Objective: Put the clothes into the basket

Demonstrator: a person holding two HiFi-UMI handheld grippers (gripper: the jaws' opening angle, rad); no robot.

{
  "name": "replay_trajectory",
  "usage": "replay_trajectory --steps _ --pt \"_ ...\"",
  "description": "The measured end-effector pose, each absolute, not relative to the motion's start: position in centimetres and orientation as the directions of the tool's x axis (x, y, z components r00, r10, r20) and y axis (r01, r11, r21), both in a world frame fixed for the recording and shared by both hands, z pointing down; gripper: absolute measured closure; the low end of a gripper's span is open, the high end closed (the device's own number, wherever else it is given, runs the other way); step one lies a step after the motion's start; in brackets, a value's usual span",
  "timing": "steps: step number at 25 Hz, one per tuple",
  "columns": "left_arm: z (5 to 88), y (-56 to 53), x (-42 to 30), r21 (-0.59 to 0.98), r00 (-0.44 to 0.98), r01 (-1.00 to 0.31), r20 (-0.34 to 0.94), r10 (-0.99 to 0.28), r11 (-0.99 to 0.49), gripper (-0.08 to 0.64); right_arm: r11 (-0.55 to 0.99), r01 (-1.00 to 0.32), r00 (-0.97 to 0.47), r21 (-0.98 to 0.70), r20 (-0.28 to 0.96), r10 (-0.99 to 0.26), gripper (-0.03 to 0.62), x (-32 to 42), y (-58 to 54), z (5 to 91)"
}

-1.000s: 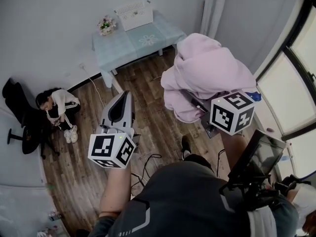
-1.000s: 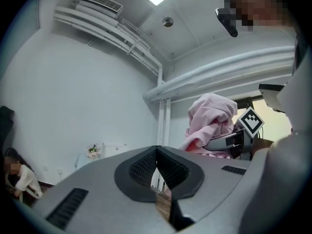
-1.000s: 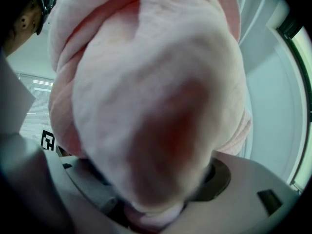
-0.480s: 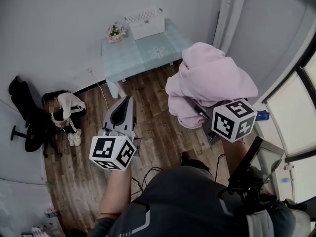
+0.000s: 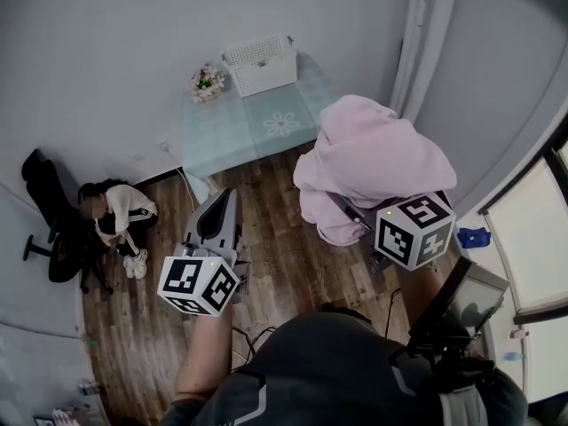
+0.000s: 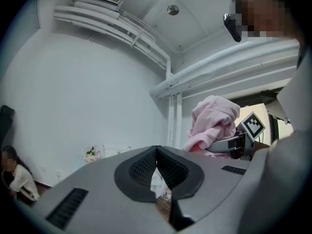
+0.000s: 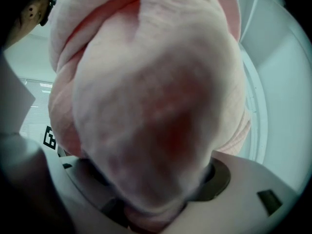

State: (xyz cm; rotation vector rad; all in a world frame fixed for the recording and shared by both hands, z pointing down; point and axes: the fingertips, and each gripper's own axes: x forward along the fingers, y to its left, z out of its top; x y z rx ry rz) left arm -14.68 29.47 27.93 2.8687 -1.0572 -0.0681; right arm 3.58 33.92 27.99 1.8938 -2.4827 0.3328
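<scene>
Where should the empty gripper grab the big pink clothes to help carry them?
Probably the lowest hanging fold of the pink clothes, coming from the side of the left gripper. The bundle is draped over the right gripper, shut on it, and that fold dangles free toward the left.

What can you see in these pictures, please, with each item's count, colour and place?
garment: one, pink, bunched in the right gripper, off the floor
basket: one, white, on the table's far end
table: one, pale blue, against the wall
flowers: one bunch, pink and white, on the table beside the basket
seated person: one, white top, low by the left wall
chair: one, black, beside that person
floor: brown wood, below both grippers
left gripper: one, grey, shut and empty, above the floor
right gripper: one, grey, shut on the garment
</scene>
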Motion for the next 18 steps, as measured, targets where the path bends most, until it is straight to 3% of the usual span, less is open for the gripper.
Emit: replay_trajectory --steps 8,18 --pt "28.0 24.0 -10.8 0.115 0.736 -0.675 0.025 -0.677 -0.729 0.551 0.272 -0.944 -0.301 -0.187 0.149 -0.942 0.239 8.1 28.2 28.5" --pt "27.7 21.0 -10.0 0.077 0.752 -0.658 0.019 -0.659 -0.749 0.551 0.283 -0.943 -0.309 -0.176 0.140 -0.941 0.239 7.9 24.7 28.8"
